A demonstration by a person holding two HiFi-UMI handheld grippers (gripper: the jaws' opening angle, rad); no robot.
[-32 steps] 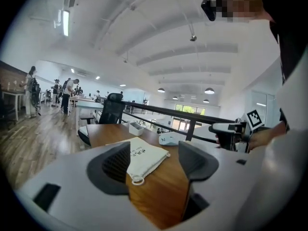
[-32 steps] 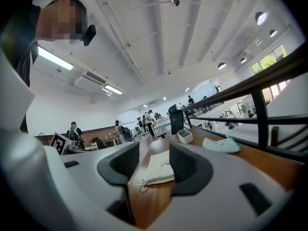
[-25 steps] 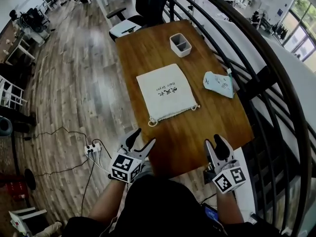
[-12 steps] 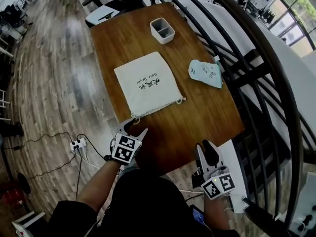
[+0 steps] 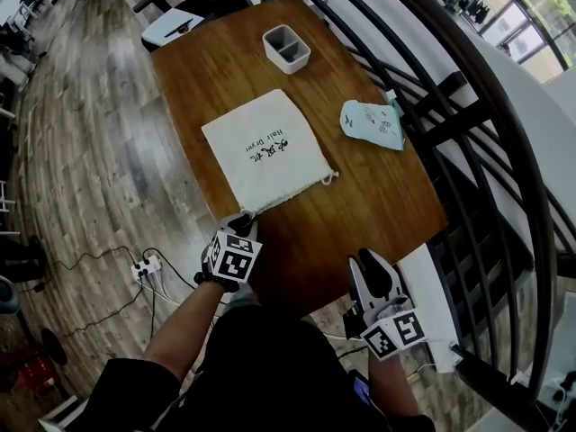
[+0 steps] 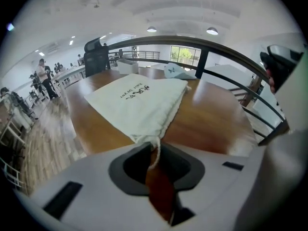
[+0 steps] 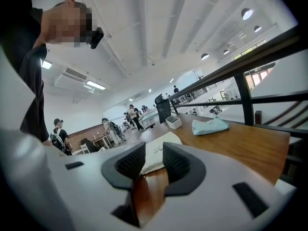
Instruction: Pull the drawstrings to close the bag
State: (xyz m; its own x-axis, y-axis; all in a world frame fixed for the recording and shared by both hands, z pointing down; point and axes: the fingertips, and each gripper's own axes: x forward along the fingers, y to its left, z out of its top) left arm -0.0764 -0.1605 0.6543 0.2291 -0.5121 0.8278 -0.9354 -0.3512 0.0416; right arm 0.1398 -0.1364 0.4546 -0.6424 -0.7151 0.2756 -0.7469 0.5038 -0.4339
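A cream drawstring bag [image 5: 265,151] with black print lies flat on the wooden table [image 5: 378,205]. Its mouth faces me, with a cord end at each near corner. My left gripper [image 5: 239,225] is at the near-left corner. In the left gripper view the bag [image 6: 139,100] lies just ahead and its drawstring [image 6: 155,150] hangs in the gap of my left gripper [image 6: 158,170]. The jaws are closing, and table still shows between them. My right gripper [image 5: 371,264] hovers off the table's front edge, well short of the right cord end [image 5: 329,177]. Its jaws [image 7: 153,165] are closing on nothing.
A grey two-compartment box [image 5: 286,48] stands at the far end of the table. A light blue pouch [image 5: 372,124] lies at the right edge. A black curved railing [image 5: 450,97] runs close along the right side. A power strip [image 5: 144,266] lies on the floor at left.
My left gripper has moved forward to the bag's near-left corner and its jaws have narrowed around the cord. The right gripper's jaws have narrowed a little.
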